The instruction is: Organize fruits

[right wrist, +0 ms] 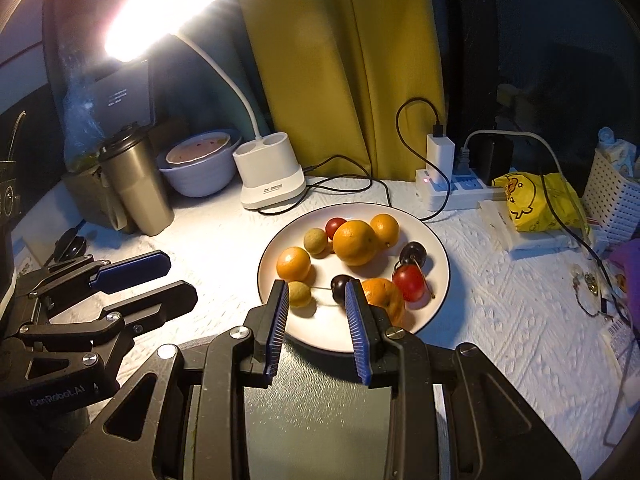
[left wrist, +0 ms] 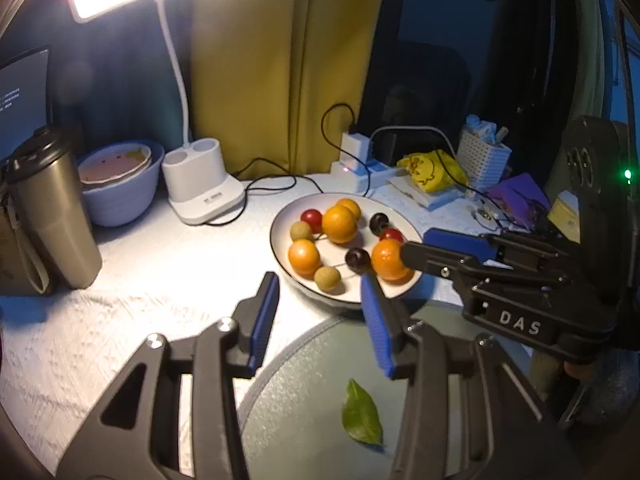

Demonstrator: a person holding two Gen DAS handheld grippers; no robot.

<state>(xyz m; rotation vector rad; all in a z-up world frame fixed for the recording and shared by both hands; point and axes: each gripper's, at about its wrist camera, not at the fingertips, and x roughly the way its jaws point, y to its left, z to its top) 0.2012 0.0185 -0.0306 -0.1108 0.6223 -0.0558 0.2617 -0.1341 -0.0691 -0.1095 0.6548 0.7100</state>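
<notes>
A white plate (left wrist: pixel 280 240) (right wrist: pixel 438 252) holds several oranges (left wrist: pixel 339 224) (right wrist: pixel 355 242), dark cherries (left wrist: pixel 357 259) (right wrist: pixel 341 283), red fruits (left wrist: pixel 311 219) (right wrist: pixel 409 282) and small green-brown fruits (left wrist: pixel 327 279) (right wrist: pixel 299 294). My left gripper (left wrist: pixel 320 292) is open and empty, just short of the plate's near rim. My right gripper (right wrist: pixel 318 294) is open and empty over the plate's near edge, with the dark cherry just past its tips. In the left wrist view the right gripper (left wrist: pixel 416 246) reaches in from the right beside an orange (left wrist: pixel 390 260).
A grey round mat (left wrist: pixel 312 392) with a green leaf (left wrist: pixel 360 416) lies below the grippers. A desk lamp base (left wrist: pixel 204 188), blue bowl (left wrist: pixel 120 196), steel tumbler (left wrist: pixel 56 208), power strip with cables (right wrist: pixel 452 188), yellow bag (right wrist: pixel 532 200) and white basket (right wrist: pixel 612 200) ring the plate.
</notes>
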